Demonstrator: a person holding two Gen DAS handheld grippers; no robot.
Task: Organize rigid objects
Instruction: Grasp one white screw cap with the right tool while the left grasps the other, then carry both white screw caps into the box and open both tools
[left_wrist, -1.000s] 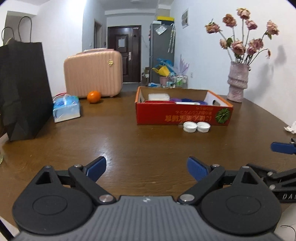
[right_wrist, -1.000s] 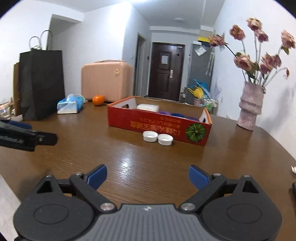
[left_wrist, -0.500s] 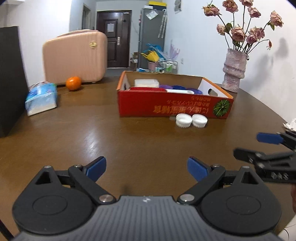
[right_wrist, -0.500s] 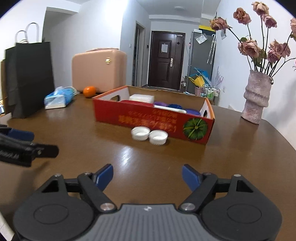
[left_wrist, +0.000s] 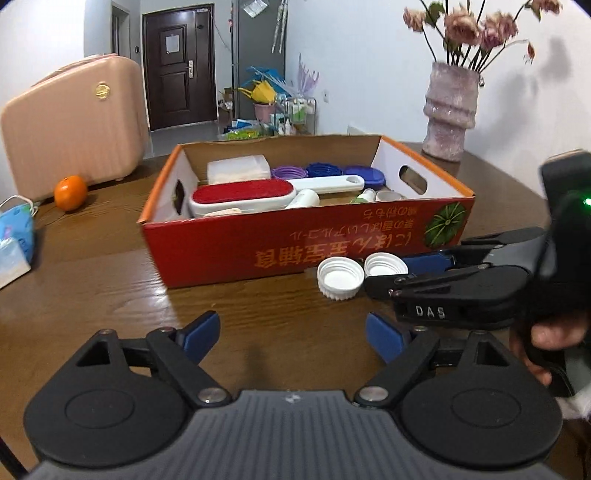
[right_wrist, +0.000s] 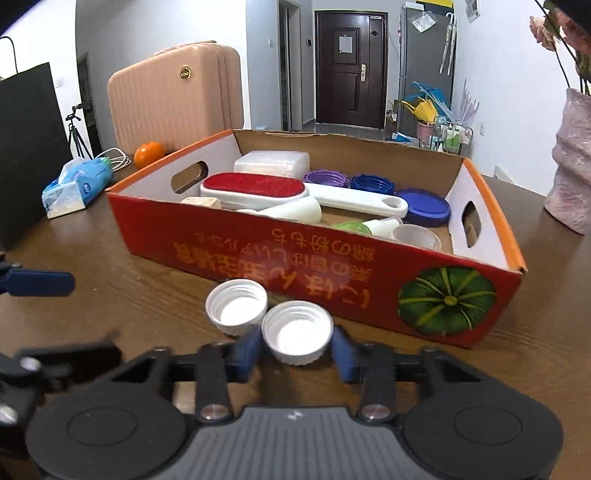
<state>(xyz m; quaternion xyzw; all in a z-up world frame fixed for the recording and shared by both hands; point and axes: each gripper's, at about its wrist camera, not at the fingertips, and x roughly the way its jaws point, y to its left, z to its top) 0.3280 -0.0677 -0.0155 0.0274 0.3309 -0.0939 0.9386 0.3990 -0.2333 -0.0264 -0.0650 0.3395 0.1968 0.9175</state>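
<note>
Two white bottle caps lie open side up on the brown table before a red cardboard box (right_wrist: 258, 254). My right gripper (right_wrist: 297, 349) has its blue pads on both sides of the right cap (right_wrist: 297, 334) and is shut on it; the left cap (right_wrist: 236, 306) touches it. In the left wrist view the right gripper (left_wrist: 413, 271) reaches in from the right to the right cap (left_wrist: 384, 264), beside the left cap (left_wrist: 340, 277). My left gripper (left_wrist: 293, 334) is open and empty, just short of the caps. The box (left_wrist: 258, 247) holds a red lint brush, lids and bottles.
A pink suitcase (left_wrist: 70, 129), an orange (left_wrist: 70, 187) and a tissue pack (left_wrist: 13, 243) stand at the left. A black paper bag (right_wrist: 26, 147) is far left. A grey vase (left_wrist: 448, 110) with dried flowers stands behind the box at the right.
Both grippers have moved forward toward the box. My right gripper has narrowed from wide open and closed around the right white cap. The left gripper stays open.
</note>
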